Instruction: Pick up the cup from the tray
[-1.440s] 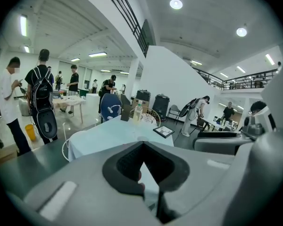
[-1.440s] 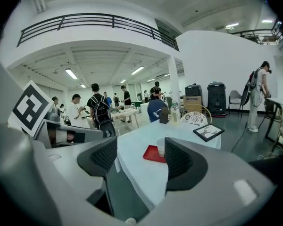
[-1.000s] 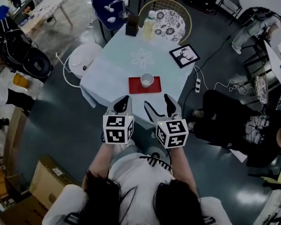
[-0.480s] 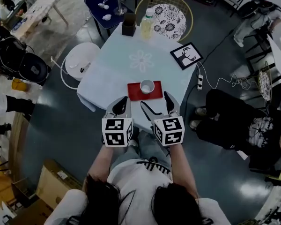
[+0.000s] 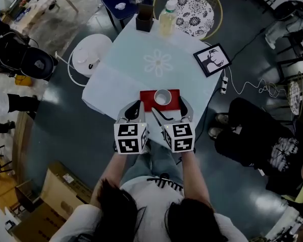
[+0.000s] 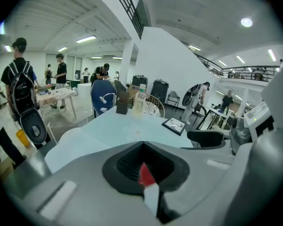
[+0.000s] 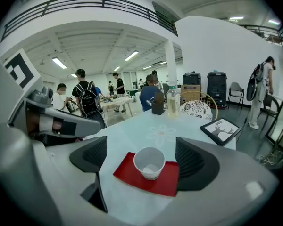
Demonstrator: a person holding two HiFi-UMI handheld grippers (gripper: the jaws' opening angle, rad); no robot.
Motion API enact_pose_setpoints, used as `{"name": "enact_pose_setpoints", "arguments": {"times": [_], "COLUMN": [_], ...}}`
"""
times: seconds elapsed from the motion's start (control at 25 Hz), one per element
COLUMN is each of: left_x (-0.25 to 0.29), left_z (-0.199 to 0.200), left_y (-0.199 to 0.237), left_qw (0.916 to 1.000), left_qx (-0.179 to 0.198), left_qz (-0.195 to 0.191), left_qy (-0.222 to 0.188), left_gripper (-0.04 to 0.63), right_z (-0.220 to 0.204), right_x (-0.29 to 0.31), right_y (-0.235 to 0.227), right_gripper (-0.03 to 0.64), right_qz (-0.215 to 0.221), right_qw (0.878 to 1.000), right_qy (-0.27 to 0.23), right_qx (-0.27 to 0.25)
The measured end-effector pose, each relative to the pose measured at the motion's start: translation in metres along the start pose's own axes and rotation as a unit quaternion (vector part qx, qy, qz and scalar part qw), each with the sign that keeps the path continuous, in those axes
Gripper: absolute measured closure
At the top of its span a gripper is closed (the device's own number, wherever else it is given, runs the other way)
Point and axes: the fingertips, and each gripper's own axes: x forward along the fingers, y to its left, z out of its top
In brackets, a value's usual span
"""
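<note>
A white paper cup (image 5: 162, 97) stands upright on a small red tray (image 5: 147, 103) near the front edge of the table (image 5: 126, 69) with a pale blue cloth. My right gripper (image 5: 169, 108) is open just short of the tray. In the right gripper view the empty cup (image 7: 149, 162) sits on the tray (image 7: 170, 180), ahead of and between the two dark pads (image 7: 196, 161). My left gripper (image 5: 135, 108) is shut beside it at the tray's left corner. Its own view shows the closed gripper (image 6: 144, 166) with only a sliver of red tray (image 6: 145, 175) through the gap.
At the table's far side stand a bottle (image 5: 167, 16) and a dark box (image 5: 145, 18), with a framed picture (image 5: 212, 59) at the right edge. A round patterned chair (image 5: 192, 14), a white round appliance (image 5: 91, 58) and a power strip (image 5: 223, 84) surround the table. A person in black (image 5: 252, 140) sits to the right.
Both grippers have moved forward to the table's front edge, and the head view has closed in. The right gripper's open jaws now reach the tray's near side.
</note>
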Motion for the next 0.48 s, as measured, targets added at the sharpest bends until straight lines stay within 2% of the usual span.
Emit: {"name": "enact_pose_setpoints", "arguments": {"times": [0.48], "left_x": [0.06], "left_z": [-0.022], "left_y": [0.024], "left_qw": [0.9984], "left_qx": [-0.034], "left_qz": [0.026], "left_qy": [0.037], "left_gripper": [0.595], "right_z": [-0.039], "right_x": [0.062], "right_y": [-0.011], "right_gripper": [0.141], "right_qz": [0.02], "right_qw": [0.998], "right_qy": [0.054], "right_qx": [0.002]}}
